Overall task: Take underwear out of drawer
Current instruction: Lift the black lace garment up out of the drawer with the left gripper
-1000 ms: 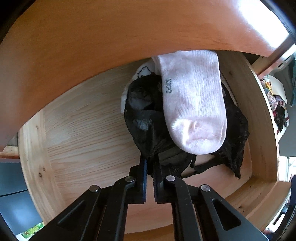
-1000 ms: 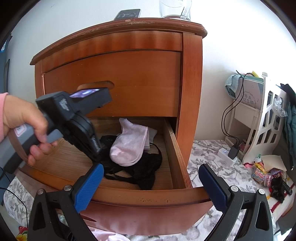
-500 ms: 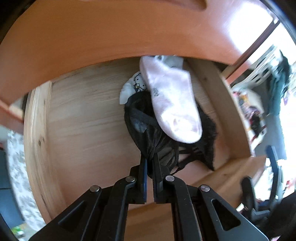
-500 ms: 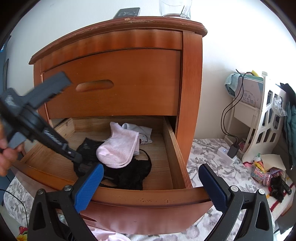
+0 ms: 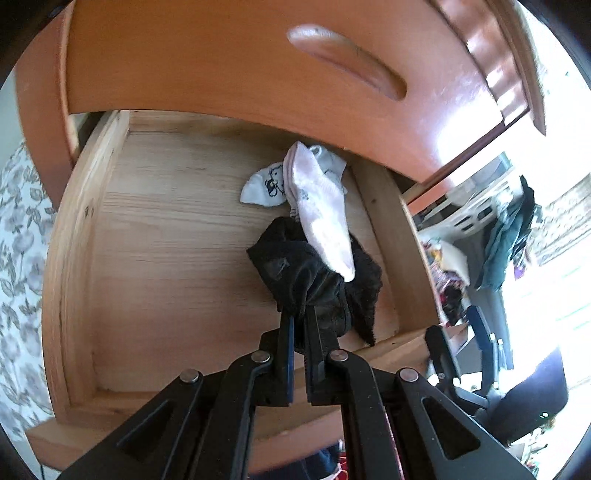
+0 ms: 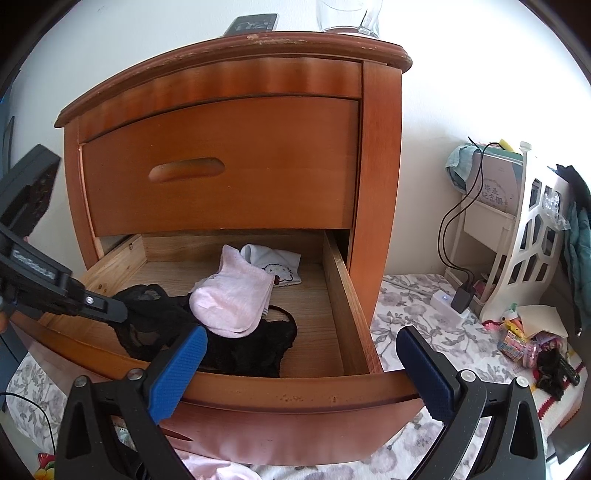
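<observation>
Since the earlier frames, the black underwear (image 6: 221, 343) has been dragged toward the front left part of the open drawer (image 6: 354, 310), and the pink sock (image 6: 232, 299) lying on it has been carried along, so that more of the white printed cloth (image 6: 277, 264) behind it is uncovered. The left gripper (image 5: 299, 325) has been drawn back and turned; in the right wrist view it is now seen only at the left edge of the picture.

The left gripper is closed almost completely, and a bunched fold of the black underwear is pinched between its jaws. The rest of the garment is seen resting on the drawer floor, near the front wall, and the toe of the pink sock is lying across it. The white printed cloth is lying further back, touching the sock.

The right gripper (image 6: 299, 365) is held in front of the drawer with its jaws wide apart, and nothing is between its blue pads (image 6: 177, 373). The drawer above is closed. On top of the nightstand (image 6: 380, 147) a glass (image 6: 347, 14) and a dark flat device (image 6: 251, 24) are seen. A white shelf unit (image 6: 524, 229) stands well apart on the right.
</observation>
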